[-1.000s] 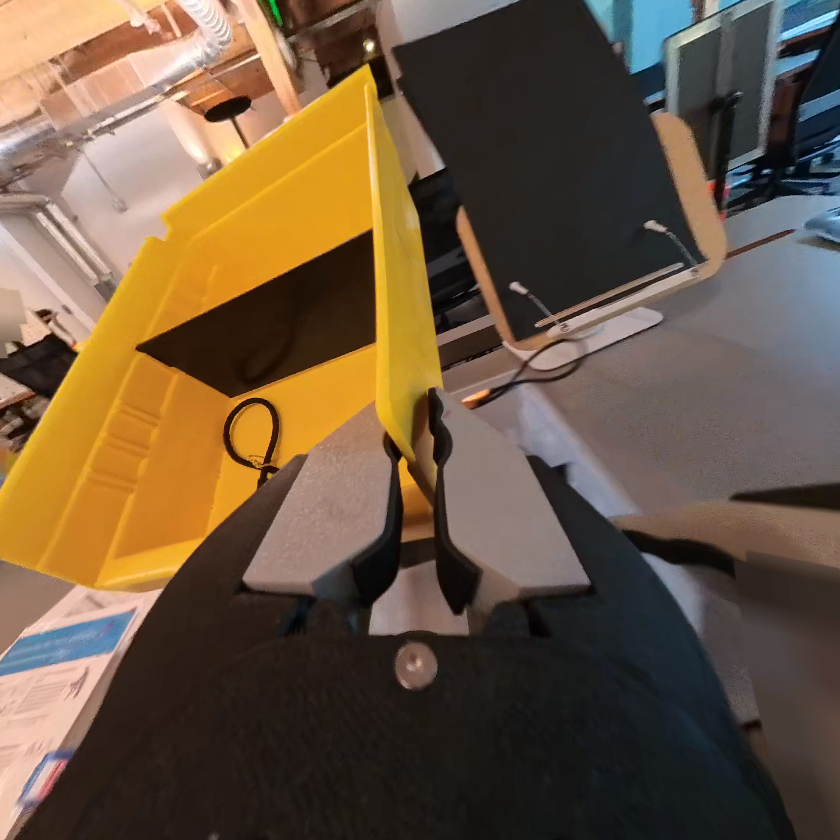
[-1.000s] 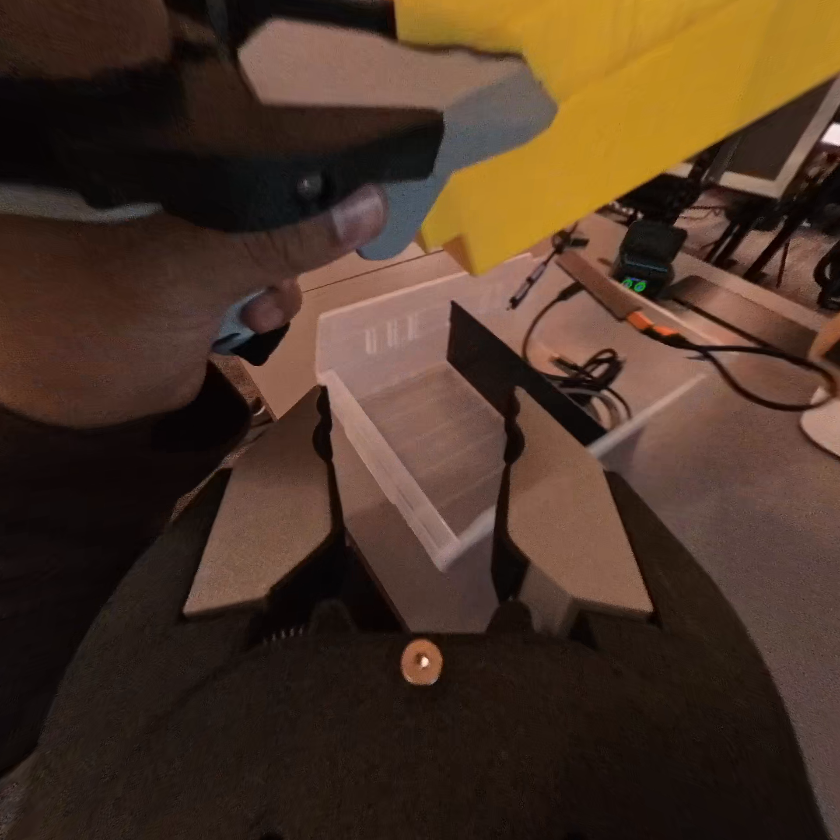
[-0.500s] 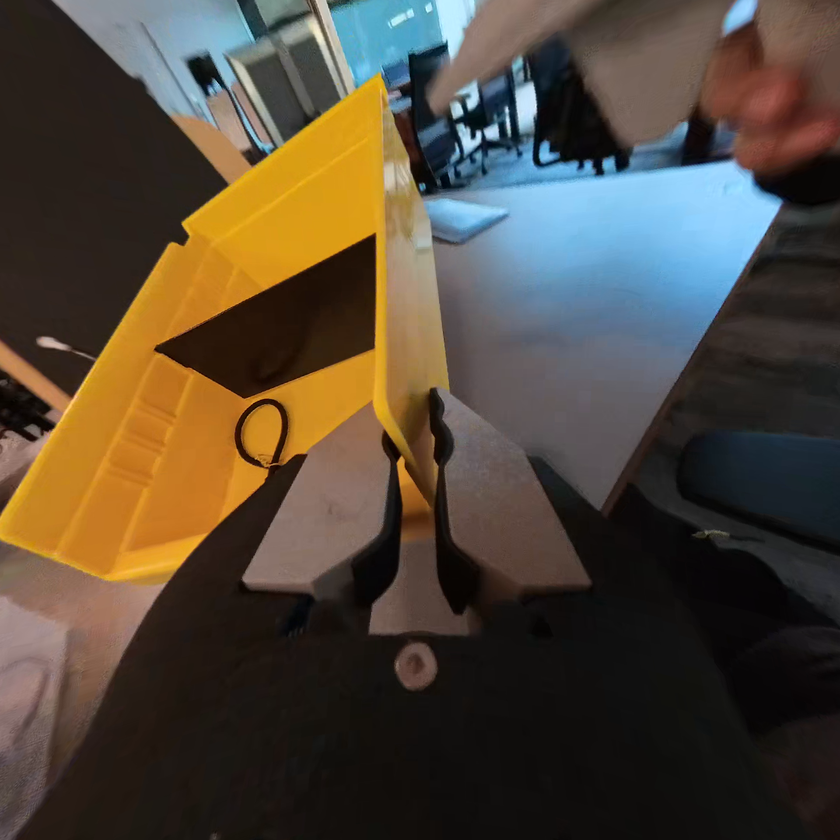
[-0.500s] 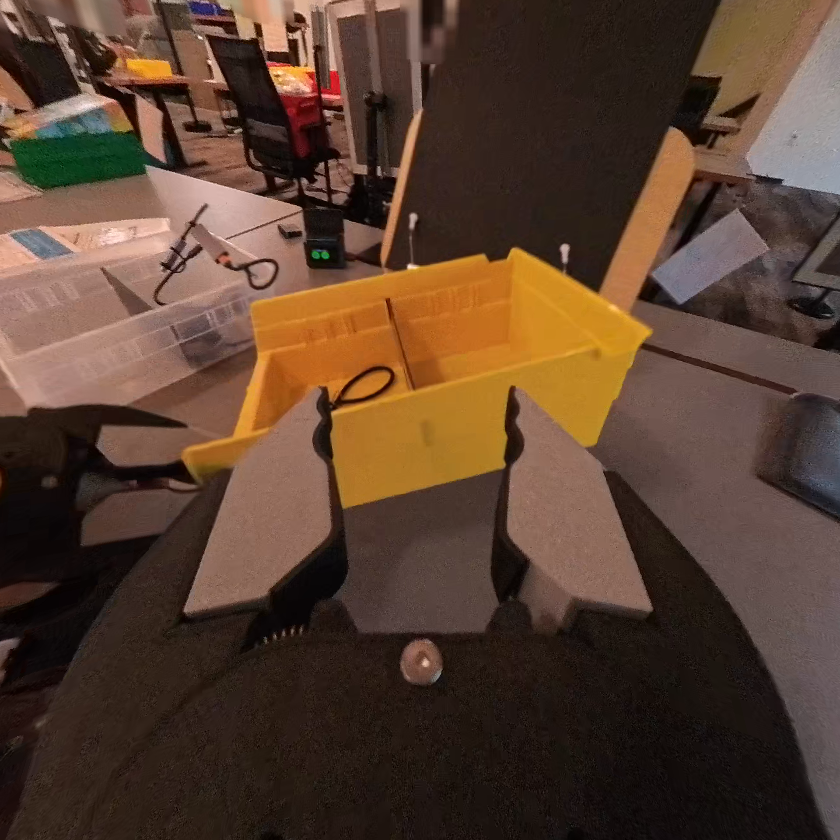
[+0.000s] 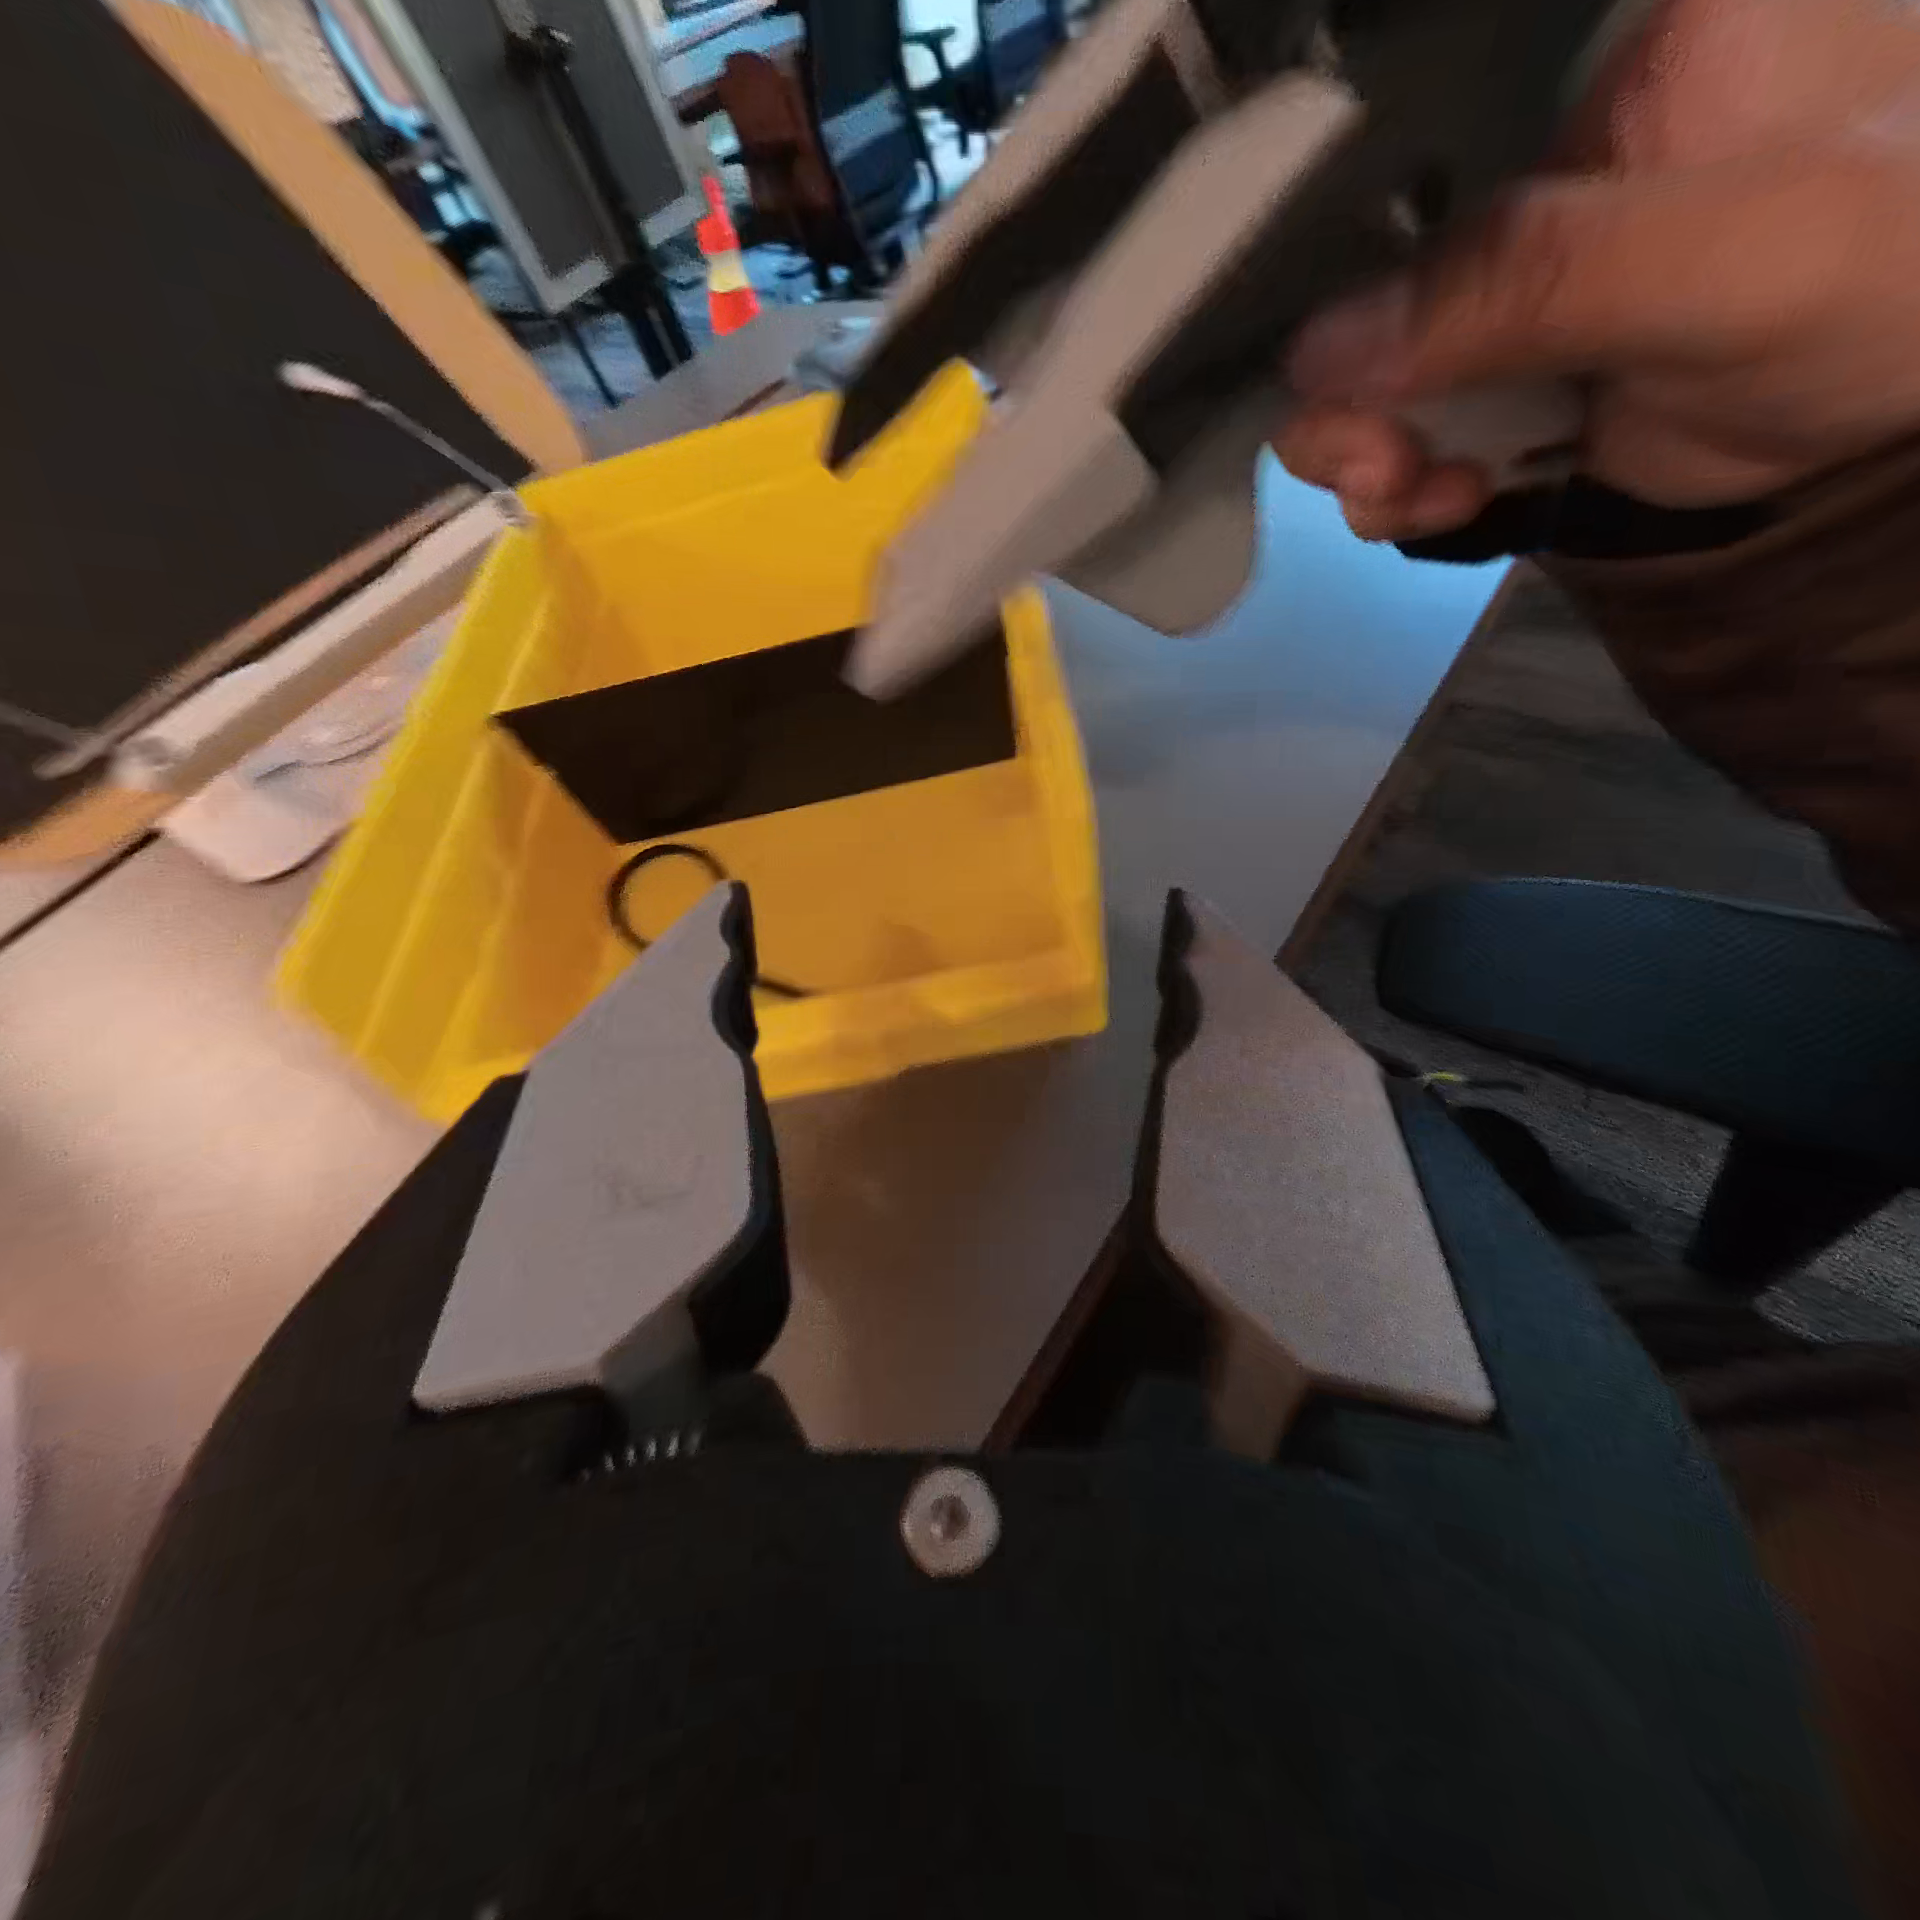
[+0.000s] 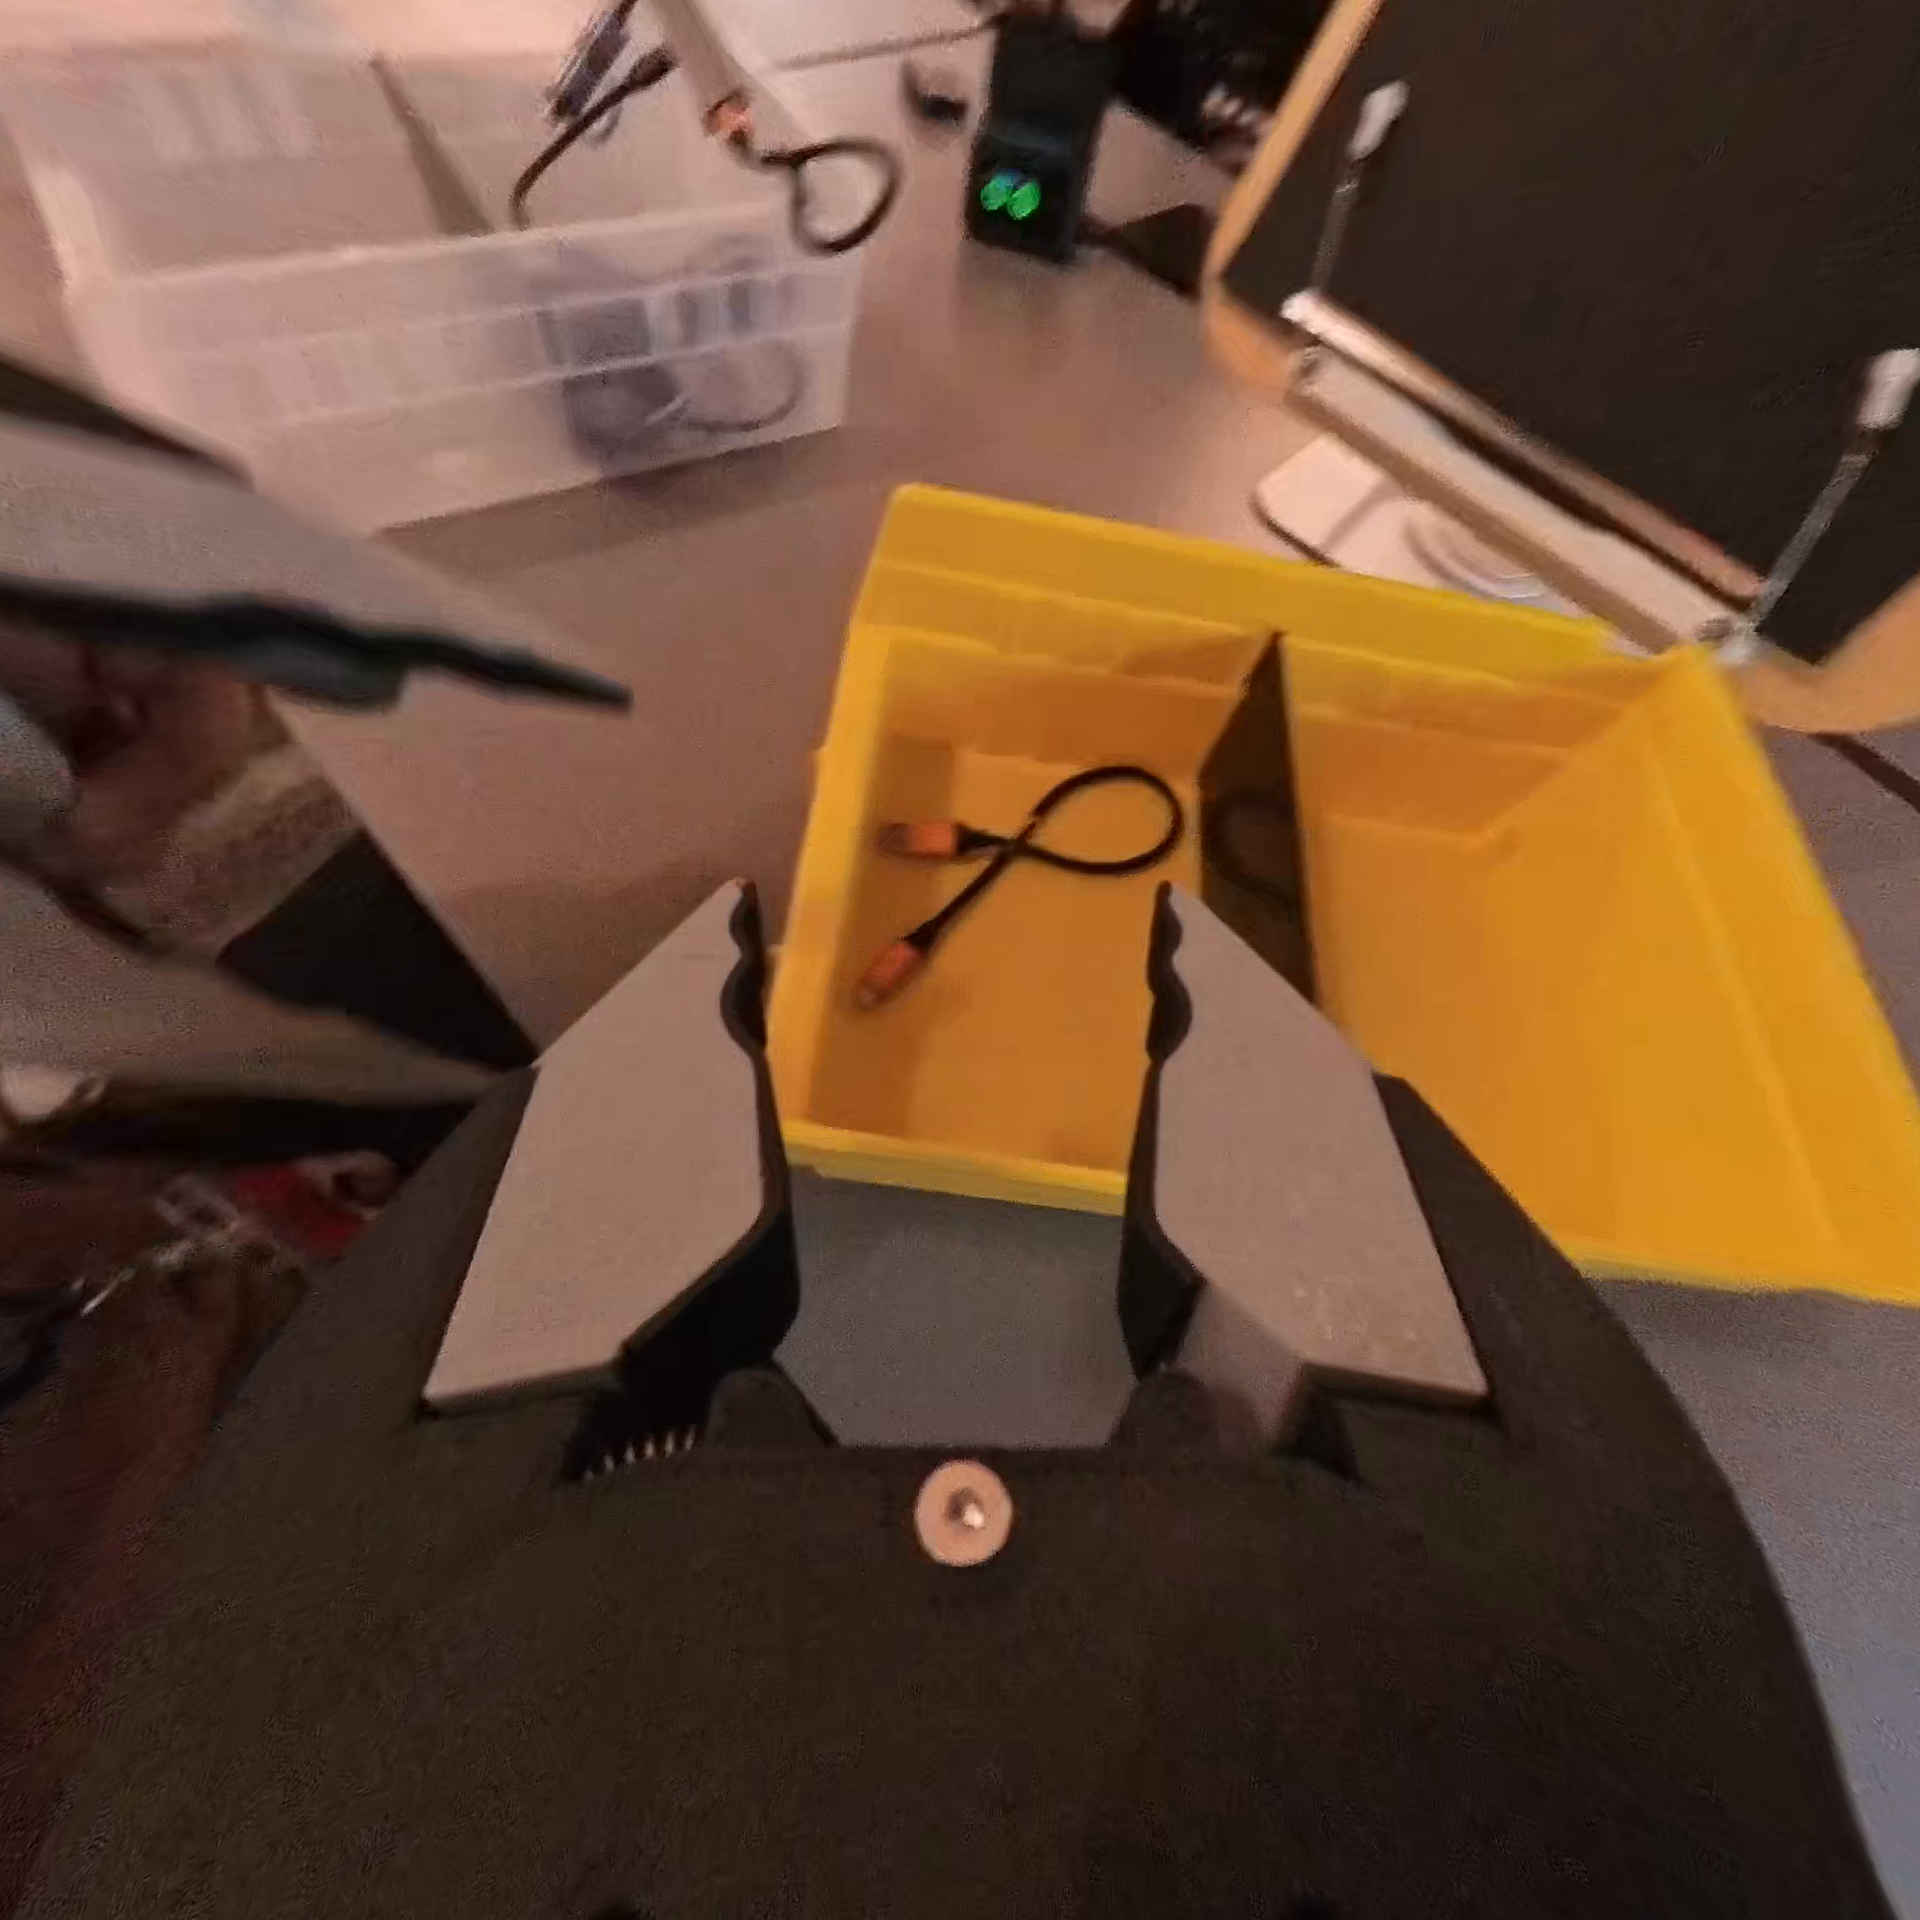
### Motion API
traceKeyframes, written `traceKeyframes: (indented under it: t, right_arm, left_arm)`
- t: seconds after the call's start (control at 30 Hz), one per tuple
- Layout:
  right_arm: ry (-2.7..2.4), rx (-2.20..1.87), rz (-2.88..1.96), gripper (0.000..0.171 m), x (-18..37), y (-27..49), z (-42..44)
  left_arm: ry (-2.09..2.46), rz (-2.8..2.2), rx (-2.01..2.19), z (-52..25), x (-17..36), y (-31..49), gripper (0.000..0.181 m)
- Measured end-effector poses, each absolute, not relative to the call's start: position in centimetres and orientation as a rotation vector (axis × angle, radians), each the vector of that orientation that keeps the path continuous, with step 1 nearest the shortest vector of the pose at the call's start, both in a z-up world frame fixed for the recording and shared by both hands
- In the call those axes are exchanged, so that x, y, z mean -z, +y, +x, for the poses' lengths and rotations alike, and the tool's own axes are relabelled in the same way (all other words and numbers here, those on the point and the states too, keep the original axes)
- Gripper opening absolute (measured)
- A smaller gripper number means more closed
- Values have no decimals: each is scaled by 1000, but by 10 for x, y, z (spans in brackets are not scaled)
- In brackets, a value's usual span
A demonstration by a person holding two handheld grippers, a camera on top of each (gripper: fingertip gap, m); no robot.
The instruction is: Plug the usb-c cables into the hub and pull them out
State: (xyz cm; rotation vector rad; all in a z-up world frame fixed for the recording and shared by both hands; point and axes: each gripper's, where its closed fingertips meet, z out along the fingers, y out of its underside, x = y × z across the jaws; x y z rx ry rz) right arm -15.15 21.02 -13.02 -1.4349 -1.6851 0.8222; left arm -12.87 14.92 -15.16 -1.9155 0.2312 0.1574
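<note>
A yellow bin [image 6: 1714,1039] with a black divider [image 6: 1262,810] stands on the grey table. A short black cable with orange plugs [image 6: 1029,852] lies in its left compartment; in the left wrist view only a loop of it [image 5: 665,883] shows inside the bin [image 5: 436,883]. My left gripper [image 5: 951,956] is open and empty, just in front of the bin. My right gripper [image 6: 951,940] is open and empty above the bin's near edge; it also shows over the bin in the left wrist view [image 5: 997,499]. No hub is in view.
A clear plastic box [image 6: 468,312] with cables stands behind the bin to the left. A small black device with green lights [image 6: 1023,177] and a black panel on a white stand [image 6: 1558,260] are at the back. The table's edge and a blue chair [image 5: 1662,1018] lie to the right.
My left gripper has let go of the yellow bin's wall and opened; the bin now rests on the table. My right gripper has moved closer, over the bin.
</note>
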Motion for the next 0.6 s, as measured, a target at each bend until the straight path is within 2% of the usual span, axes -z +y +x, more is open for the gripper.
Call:
traceKeyframes:
  t: [0.17, 0.2, 0.23, 0.27, 0.33, 0.43, 0.5, 0.53, 0.6]
  right_arm:
    - [-1955, -604, -1343, 66, 181, 148, -159]
    - [-1968, -478, -1352, 66, 192, 157, -156]
    - [-1951, -342, -1368, 59, 199, 175, -151]
    - [-1929, -258, -1398, 67, 204, 195, -144]
    - [-1899, -295, -1531, 68, 208, 220, -125]
    - [-1691, -100, -1637, 62, 195, 293, -81]
    - [-1559, -15, -1710, 57, 187, 329, -51]
    - [-1526, -50, -1746, 63, 186, 334, -42]
    - [-1500, -267, -1752, 69, 181, 321, -42]
  left_arm:
    - [-6, -1883, -430, -224, 131, 65, 73]
    - [-60, -1895, -499, -247, 135, 48, 73]
    - [-116, -1923, -554, -269, 143, 33, 74]
    - [-169, -1970, -589, -287, 154, 18, 76]
    - [-251, -2044, -629, -315, 175, -7, 79]
    - [-319, -2050, -685, -340, 191, -29, 74]
    - [-343, -2015, -692, -350, 195, -33, 63]
    - [-347, -2002, -686, -354, 197, -32, 57]
    - [-365, -1992, -720, -364, 200, -33, 31]
